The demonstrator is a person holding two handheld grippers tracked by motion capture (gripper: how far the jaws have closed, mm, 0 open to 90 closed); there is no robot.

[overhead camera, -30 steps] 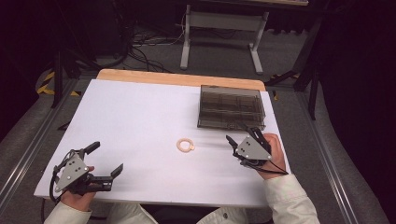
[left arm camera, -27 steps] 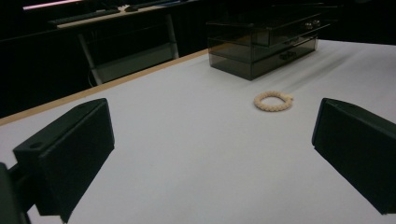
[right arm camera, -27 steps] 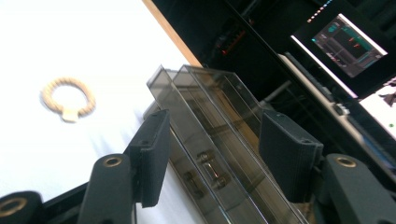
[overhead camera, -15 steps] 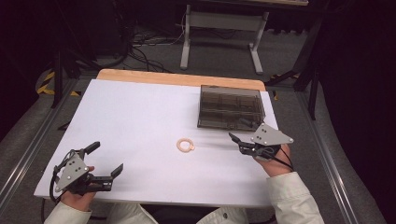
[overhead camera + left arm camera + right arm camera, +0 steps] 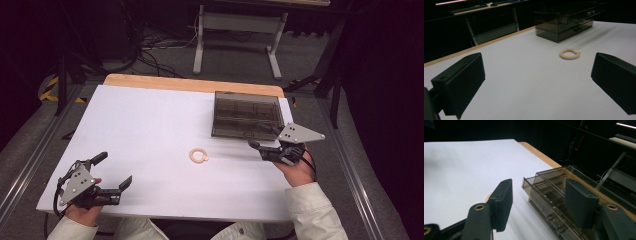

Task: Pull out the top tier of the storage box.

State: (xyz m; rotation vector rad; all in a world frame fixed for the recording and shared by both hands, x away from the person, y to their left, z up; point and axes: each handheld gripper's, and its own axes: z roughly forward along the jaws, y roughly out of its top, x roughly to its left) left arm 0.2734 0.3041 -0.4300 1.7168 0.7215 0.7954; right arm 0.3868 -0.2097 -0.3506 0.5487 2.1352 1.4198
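So the right gripper point(image 5: 261, 143) hovers with its jaws about half open and nothing between them, the smoky drawer box point(image 5: 246, 114) just past its tips. The bead bracelet point(image 5: 198, 155) lies off to its left on the table point(image 5: 150, 120). The left gripper point(image 5: 113, 171) rests wide open, empty. Looks like the approach step; next I'd guess swinging over and pinching the bracelet.

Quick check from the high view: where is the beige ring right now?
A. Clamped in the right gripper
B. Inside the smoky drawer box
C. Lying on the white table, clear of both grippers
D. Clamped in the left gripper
C: the beige ring lies flat on the white table, in front of the smoky drawer box, with the right gripper and the left gripper both open and holding nothing.
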